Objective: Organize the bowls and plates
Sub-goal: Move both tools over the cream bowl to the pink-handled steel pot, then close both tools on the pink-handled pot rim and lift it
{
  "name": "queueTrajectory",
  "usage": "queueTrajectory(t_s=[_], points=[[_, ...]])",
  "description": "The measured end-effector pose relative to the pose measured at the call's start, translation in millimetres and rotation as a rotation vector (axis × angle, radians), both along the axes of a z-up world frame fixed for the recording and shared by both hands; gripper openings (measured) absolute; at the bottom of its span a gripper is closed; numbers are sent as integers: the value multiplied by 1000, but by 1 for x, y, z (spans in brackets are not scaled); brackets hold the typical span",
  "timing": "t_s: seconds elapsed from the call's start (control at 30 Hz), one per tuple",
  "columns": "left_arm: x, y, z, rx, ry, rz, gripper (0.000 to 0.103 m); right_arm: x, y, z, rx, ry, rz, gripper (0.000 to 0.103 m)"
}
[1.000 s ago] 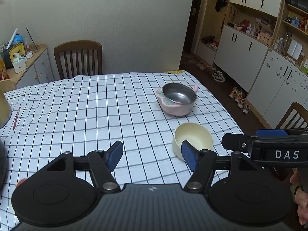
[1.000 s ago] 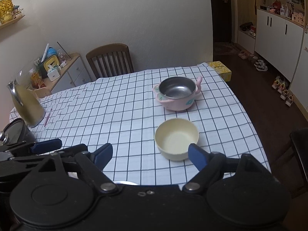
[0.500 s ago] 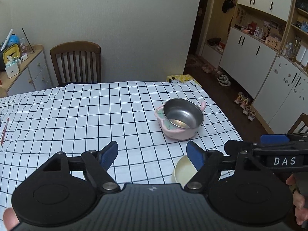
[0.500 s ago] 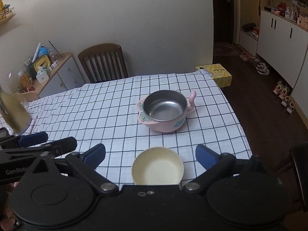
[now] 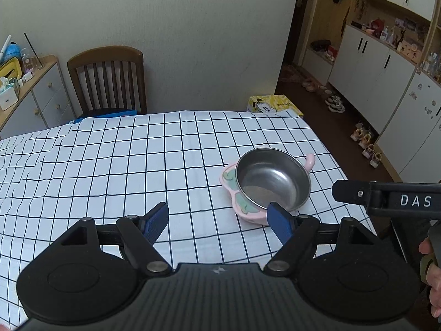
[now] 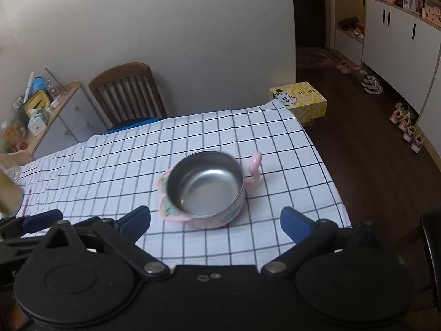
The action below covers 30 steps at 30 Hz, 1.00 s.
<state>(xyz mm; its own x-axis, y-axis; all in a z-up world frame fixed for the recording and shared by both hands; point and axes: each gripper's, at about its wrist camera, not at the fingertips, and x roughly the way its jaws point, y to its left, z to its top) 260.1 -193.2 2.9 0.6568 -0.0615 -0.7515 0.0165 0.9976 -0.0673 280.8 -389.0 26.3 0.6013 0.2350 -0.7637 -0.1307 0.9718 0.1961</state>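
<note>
A wooden chair (image 5: 106, 78) stands against the plain wall (image 5: 165, 27); white cabinets (image 5: 380, 63) line the dark floor (image 6: 372, 165).

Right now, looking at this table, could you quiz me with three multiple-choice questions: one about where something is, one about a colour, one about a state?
1. Where does the wooden chair stand?
A. at the table's far side, by the wall
B. on the table
C. beside the shoes

2. What colour is the outside of the steel-lined bowl?
A. green
B. pink
C. black

3. What is inside that bowl?
A. soup
B. a spoon
C. nothing

Answers: 1 A, its back rises behind the checked tablecloth. 2 B, pink shell and handle show. 3 C, the bare steel bottom shows.
</note>
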Motion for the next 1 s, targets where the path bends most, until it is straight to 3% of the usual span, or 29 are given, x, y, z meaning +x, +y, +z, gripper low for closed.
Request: queueTrajectory(t_s=[0.63, 1.0], points=[[100, -13, -61, -11, 155, 59, 78, 89, -7, -55, -10, 143, -51, 97], [120, -17, -91, -12, 214, 79, 78, 110, -6, -86, 10, 217, -81, 88]])
